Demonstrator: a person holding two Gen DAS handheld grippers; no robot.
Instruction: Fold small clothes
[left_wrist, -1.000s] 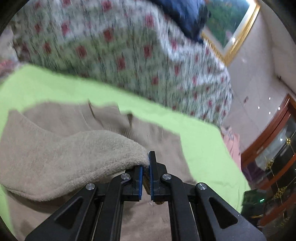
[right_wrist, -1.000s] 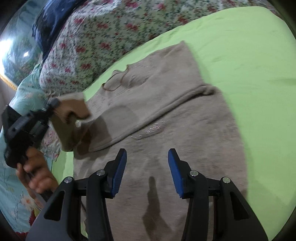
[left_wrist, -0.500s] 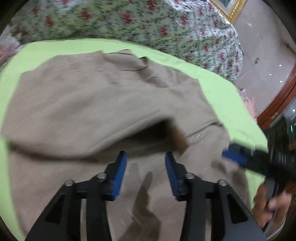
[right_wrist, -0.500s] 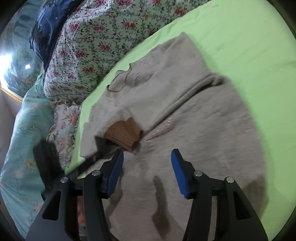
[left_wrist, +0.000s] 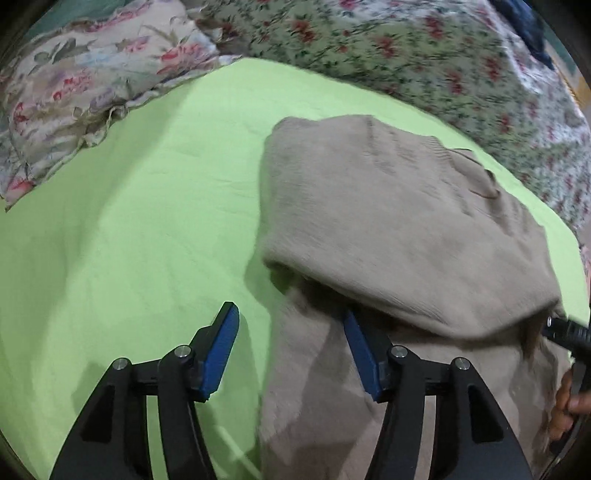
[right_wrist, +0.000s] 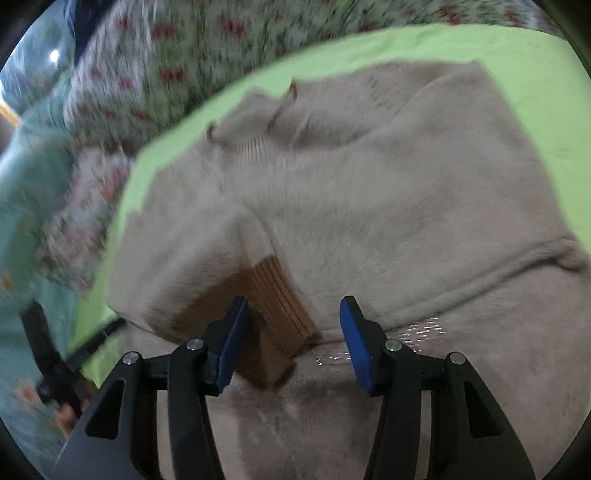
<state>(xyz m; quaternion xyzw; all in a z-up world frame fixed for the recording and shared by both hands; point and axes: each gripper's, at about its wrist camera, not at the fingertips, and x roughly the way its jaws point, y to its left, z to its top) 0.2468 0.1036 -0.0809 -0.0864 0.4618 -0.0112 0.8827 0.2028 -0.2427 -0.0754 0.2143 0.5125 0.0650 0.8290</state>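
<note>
- Released since the earlier frame, the sleeve (right_wrist: 207, 266) now lies folded across the sweater (left_wrist: 406, 229) on my green sheet (left_wrist: 129, 240).
- Left gripper (left_wrist: 291, 354): jaws just opened, empty, straddling the sweater's edge.
- Right gripper (right_wrist: 291, 339): jaws apart, empty, over the cuff (right_wrist: 273, 295).

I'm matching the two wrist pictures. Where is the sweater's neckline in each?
Left wrist: neckline upper right, near the floral quilt.
Right wrist: neckline upper left of centre, also nearest the quilt.
Shared landmark: the green sheet under the sweater.
</note>
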